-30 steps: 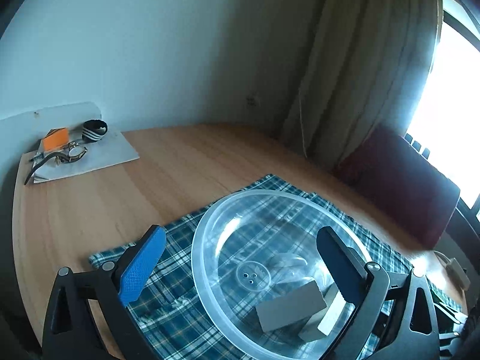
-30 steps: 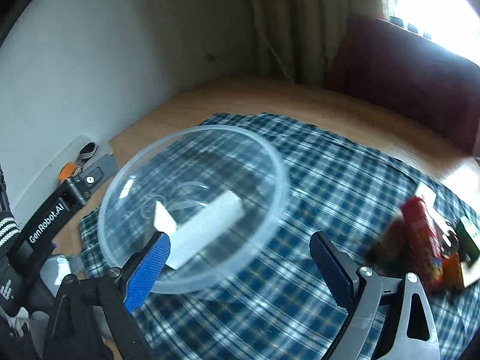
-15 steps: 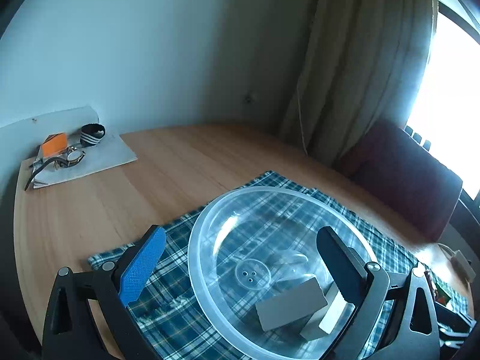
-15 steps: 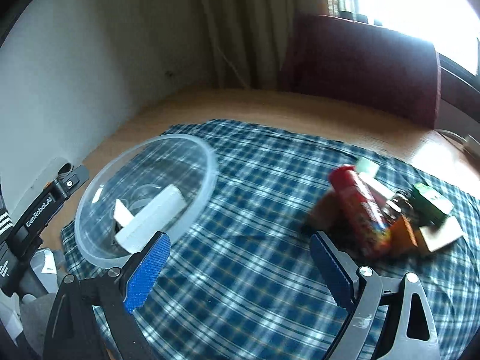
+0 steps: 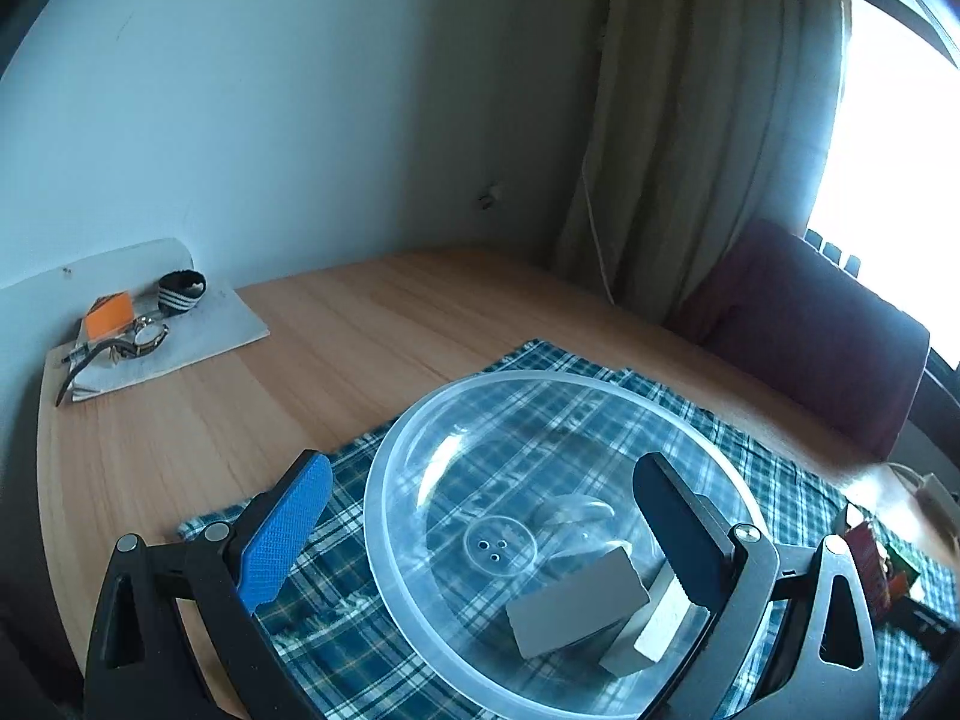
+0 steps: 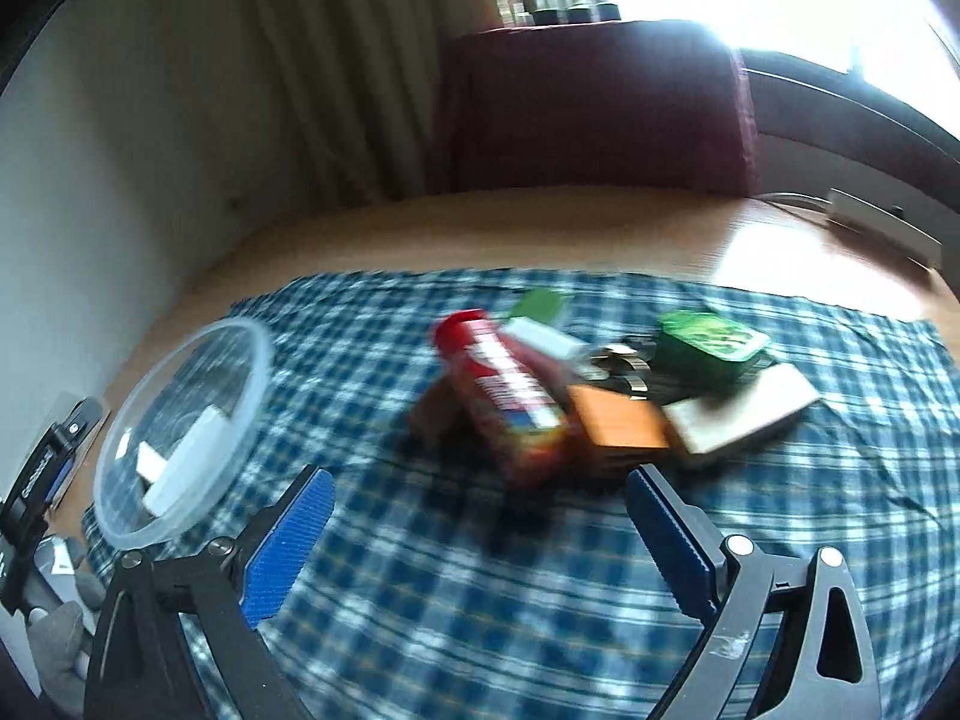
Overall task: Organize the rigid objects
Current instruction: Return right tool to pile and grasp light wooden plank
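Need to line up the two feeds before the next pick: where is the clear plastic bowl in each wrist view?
Left wrist: the clear plastic bowl fills the lower centre, between the left gripper jaws, two pale blocks inside.
Right wrist: at the left edge, left of the open right gripper.
Shared landmark: the blue plaid cloth under the bowl.

A curtain (image 5: 690,120) hangs by the window (image 5: 900,150). A maroon chair (image 6: 600,114) stands behind the table (image 5: 372,324). A watch (image 5: 144,337) lies on paper (image 5: 198,336).
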The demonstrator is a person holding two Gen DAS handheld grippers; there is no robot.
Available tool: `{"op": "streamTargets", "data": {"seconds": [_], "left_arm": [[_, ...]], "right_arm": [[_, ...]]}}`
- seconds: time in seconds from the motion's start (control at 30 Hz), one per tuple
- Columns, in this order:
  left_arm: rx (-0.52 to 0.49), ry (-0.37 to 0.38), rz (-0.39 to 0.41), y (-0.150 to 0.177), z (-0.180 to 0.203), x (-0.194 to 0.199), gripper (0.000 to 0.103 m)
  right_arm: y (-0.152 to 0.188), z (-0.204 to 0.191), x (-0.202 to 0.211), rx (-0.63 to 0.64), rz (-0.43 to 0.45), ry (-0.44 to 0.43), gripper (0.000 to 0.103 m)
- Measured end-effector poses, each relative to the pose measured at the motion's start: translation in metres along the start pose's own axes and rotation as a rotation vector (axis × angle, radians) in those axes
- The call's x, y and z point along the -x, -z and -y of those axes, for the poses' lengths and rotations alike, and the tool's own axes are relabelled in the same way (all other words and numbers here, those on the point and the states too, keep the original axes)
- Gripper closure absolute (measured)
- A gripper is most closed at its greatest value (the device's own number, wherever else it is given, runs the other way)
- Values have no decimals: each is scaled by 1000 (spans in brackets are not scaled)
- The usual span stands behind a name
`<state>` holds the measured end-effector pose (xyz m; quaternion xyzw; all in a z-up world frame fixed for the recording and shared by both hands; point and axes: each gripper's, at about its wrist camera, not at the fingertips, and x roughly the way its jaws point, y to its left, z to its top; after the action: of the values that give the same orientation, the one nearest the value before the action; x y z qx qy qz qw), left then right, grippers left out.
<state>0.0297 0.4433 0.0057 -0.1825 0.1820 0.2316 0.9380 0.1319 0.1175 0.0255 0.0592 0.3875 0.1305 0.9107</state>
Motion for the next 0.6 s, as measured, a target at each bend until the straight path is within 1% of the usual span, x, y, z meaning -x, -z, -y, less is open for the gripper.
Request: {"op": "streamTargets", "data": {"seconds": [0.17,0.3,0.43,0.6], "left_arm": [[-18,-16,0,0,3,1,2],[-30,-15,-6,1,8,2,2],[-68,14,-22,2,22,5,2],[-105,69,-7,-3,44,19,2]], "right_arm": [[-2,32,5,-38,7,59,1],[-4,56,6,-43,6,110,1],[-6,76,4,-41,-8,147,1],[-11,99,-4,-48,-40,175,1]]}}
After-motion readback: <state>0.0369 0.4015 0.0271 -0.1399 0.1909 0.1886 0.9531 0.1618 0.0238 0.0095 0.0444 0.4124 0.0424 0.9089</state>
